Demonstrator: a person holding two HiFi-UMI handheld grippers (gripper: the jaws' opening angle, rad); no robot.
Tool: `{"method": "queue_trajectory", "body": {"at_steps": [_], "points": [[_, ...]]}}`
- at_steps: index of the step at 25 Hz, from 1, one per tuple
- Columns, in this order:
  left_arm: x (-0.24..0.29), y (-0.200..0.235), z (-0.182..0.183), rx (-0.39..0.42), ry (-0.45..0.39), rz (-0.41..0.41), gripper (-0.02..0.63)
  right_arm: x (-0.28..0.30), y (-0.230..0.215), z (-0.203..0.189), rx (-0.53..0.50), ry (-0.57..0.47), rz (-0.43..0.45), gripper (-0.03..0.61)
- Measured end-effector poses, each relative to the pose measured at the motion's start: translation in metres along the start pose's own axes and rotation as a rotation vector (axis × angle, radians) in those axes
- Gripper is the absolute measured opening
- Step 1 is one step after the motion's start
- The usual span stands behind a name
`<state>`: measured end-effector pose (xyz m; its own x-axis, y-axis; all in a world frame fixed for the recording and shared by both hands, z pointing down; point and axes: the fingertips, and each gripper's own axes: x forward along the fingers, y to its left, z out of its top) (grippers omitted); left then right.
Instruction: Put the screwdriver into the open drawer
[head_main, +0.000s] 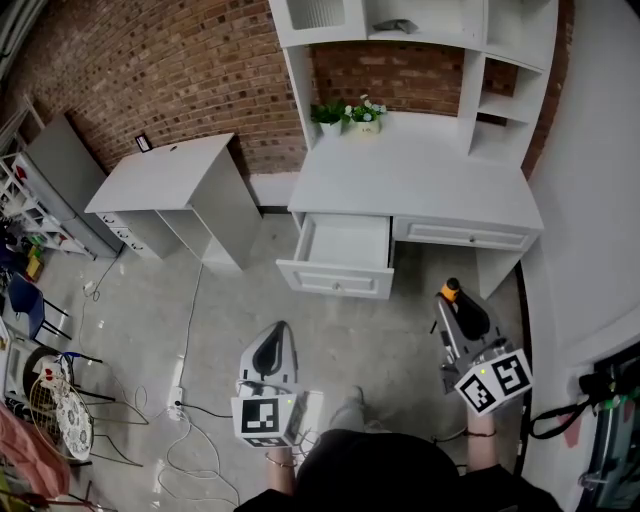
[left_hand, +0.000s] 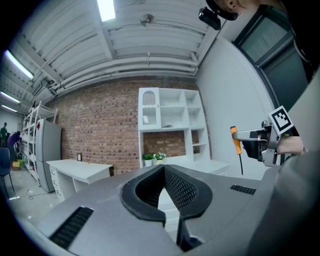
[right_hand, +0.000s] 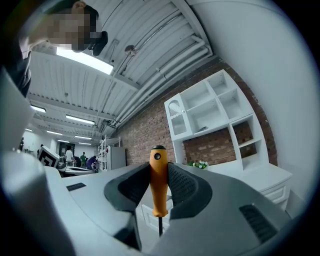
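The screwdriver (head_main: 451, 291) has an orange handle and a thin dark shaft. It stands upright, shaft down, between the pads of my right gripper (head_main: 456, 302), which is shut on the handle (right_hand: 159, 185). In the right gripper view the right gripper (right_hand: 159, 172) points towards the white desk. The open drawer (head_main: 335, 281) sticks out of the desk's left side, ahead of both grippers, and looks bare inside. My left gripper (head_main: 278, 335) hangs over the floor short of the drawer. In its own view the left gripper (left_hand: 164, 170) has its tips together, holding nothing. That view also shows the screwdriver (left_hand: 234, 141) at the right.
The white desk (head_main: 420, 180) carries a shelf hutch and small potted flowers (head_main: 350, 112) against the brick wall. A second white desk (head_main: 170, 175) stands to the left. Cables (head_main: 190, 420) lie on the floor at lower left. A white wall runs along the right.
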<state>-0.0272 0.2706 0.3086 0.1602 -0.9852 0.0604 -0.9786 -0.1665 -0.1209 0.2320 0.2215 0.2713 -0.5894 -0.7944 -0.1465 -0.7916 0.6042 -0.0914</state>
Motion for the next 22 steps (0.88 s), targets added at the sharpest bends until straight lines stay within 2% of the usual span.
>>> {"method": "queue_trajectory", "body": {"at_steps": [12, 22], "points": [[0.064, 0.049, -0.012, -0.022, 0.022, 0.007, 0.009, 0.086, -0.019, -0.019, 0.016, 0.016, 0.008, 0.115], [0.139, 0.101, -0.008, -0.057, 0.004, -0.059, 0.009, 0.172, -0.016, -0.025, 0.000, 0.040, -0.002, 0.115]]}}
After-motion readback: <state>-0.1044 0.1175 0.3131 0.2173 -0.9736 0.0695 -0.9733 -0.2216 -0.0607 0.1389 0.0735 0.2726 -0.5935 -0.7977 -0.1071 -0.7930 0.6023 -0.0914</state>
